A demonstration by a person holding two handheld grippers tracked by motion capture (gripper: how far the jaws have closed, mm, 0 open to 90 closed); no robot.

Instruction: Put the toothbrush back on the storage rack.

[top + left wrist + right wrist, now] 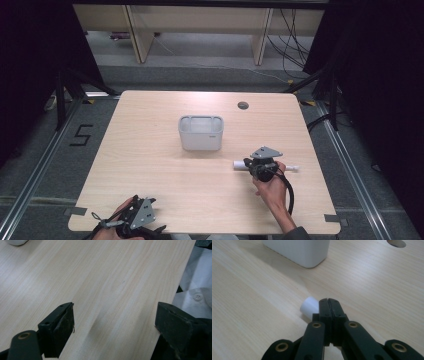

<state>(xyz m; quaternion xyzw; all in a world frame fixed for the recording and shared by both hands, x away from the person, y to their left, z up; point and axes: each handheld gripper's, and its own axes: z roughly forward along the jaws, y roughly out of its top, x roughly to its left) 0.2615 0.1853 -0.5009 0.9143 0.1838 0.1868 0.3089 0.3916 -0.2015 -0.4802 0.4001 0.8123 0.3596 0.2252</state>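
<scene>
A white tube (240,164) lies on its side on the table's right half, in front of a white bin (200,119). My right gripper (262,166) sits over the tube's middle, held by a hand. In the right gripper view its jaws (329,301) are pressed together. The tube's round end (309,307) pokes out just left of and behind the tips, and I cannot tell whether they touch it. My left gripper (136,216) rests at the table's near left edge. Its jaws (115,320) stand wide apart over bare wood.
The bin (297,251) stands near the table's middle, open at the top. A round cable hole (243,105) is at the back right. A white shirt (197,290) hangs past the near edge by the left gripper. Dark curtains and floor rails flank the table.
</scene>
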